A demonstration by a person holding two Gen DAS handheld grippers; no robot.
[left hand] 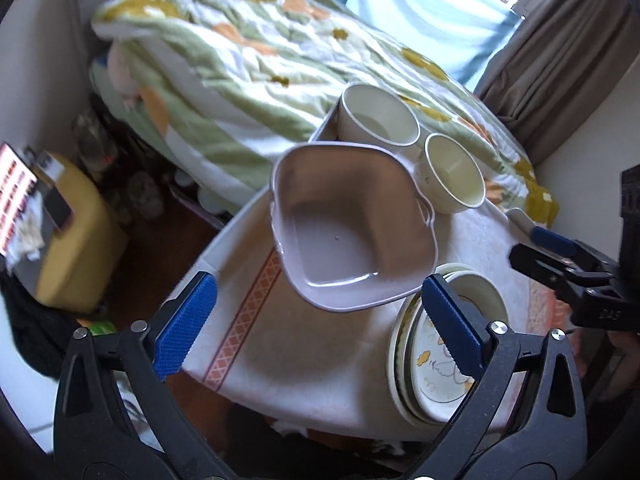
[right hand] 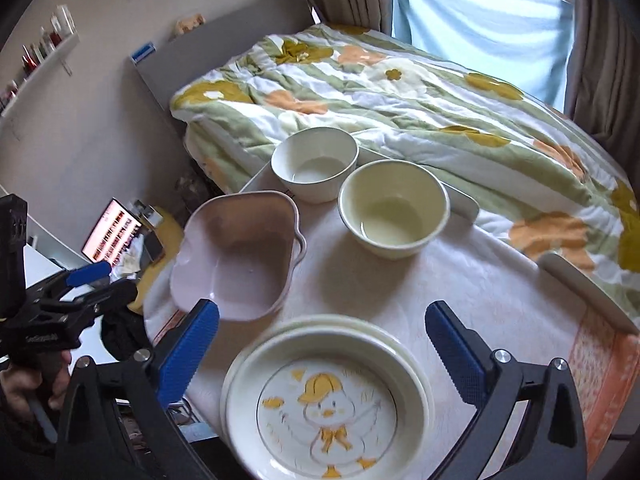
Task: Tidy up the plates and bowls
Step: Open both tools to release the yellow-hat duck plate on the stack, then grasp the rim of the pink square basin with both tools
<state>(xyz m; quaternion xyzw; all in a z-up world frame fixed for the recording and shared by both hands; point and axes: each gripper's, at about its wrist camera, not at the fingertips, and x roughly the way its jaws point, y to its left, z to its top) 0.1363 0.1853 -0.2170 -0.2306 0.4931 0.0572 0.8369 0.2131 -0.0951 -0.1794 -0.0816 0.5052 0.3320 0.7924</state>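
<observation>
The right tongs (right hand: 322, 350) are spread wide with nothing between the blue pads (right hand: 188, 354). Right under and just ahead of them sits the duck plate (right hand: 328, 408), on top of a small stack of plates. Only the right wrist view shows the whole duck with its yellow hat. In the left wrist view the same plate (left hand: 434, 368) is off to the right of the left tongs (left hand: 320, 324), and a blue pad (left hand: 452, 326) covers part of the drawing.

The left tongs are wide apart too and grip nothing. Just ahead of them is the pink square bowl (left hand: 344, 224). It looks tipped up and a bit blurry, and it is hard to tell if it rests flat on the white cloth (left hand: 280, 344). Farther ahead stand two cream round bowls, one far (left hand: 378, 120) and one nearer (left hand: 454, 174), close side by side.

Each view catches the other tongs at its edge. The right tongs (left hand: 540, 252) show at the right side there, too cut off to read. A hand (right hand: 24, 388) shows only in the right wrist view, bottom left. The flowery blanket (right hand: 400, 92) lies behind the table.
</observation>
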